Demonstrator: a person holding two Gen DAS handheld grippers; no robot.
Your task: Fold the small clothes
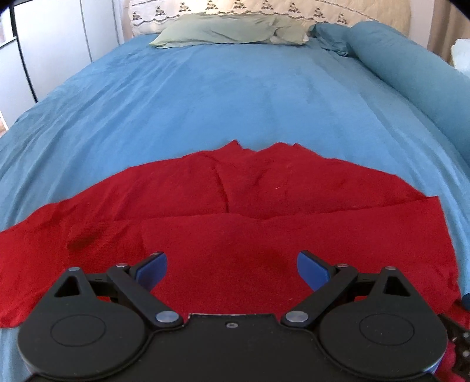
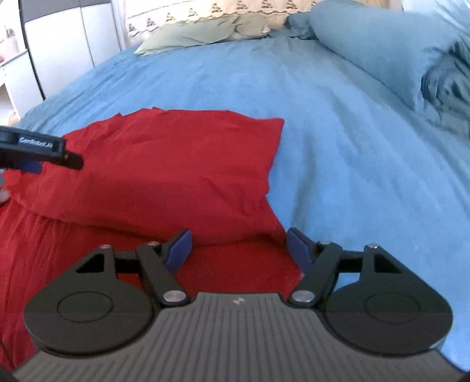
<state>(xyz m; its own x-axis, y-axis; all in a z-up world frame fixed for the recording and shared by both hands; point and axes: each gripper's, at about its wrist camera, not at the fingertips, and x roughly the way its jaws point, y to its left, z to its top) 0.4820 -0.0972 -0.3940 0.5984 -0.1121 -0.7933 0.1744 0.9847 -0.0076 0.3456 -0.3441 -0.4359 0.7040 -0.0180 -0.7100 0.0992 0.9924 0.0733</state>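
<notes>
Left wrist view takes in a wide bed under a blue bedspread (image 1: 235, 88), which fills most of the frame and runs back to a patterned cream headboard (image 1: 264, 8). A long blue bolster (image 1: 411, 64) lies along the bed's right side, and a sage-green pillow (image 1: 229, 33) sits against the headboard. White wardrobe doors (image 1: 58, 35) stand off to the left.

Across the near part of the bedspread a red garment (image 1: 235, 199) is spread flat, reaching almost from one edge of the frame to the other; a folded-over layer crosses it just ahead of the tool. The left gripper (image 1: 232, 269) hovers over this near layer with its jaws wide apart, red cloth showing in the whole gap between the blue pads (image 1: 152, 270), nothing held.

From the right wrist view the same red garment (image 2: 164, 164) lies on the blue bedspread (image 2: 352, 147), its right edge running down toward the right gripper (image 2: 239, 246). That gripper's jaws are also spread apart and hold nothing: the left pad is over red fabric, the right pad (image 2: 298, 246) sits at the garment's edge where the bedspread begins. A raised fold of the garment lies just beyond the fingertips. At the far left, the left gripper (image 2: 32, 166) shows side-on above the cloth
</notes>
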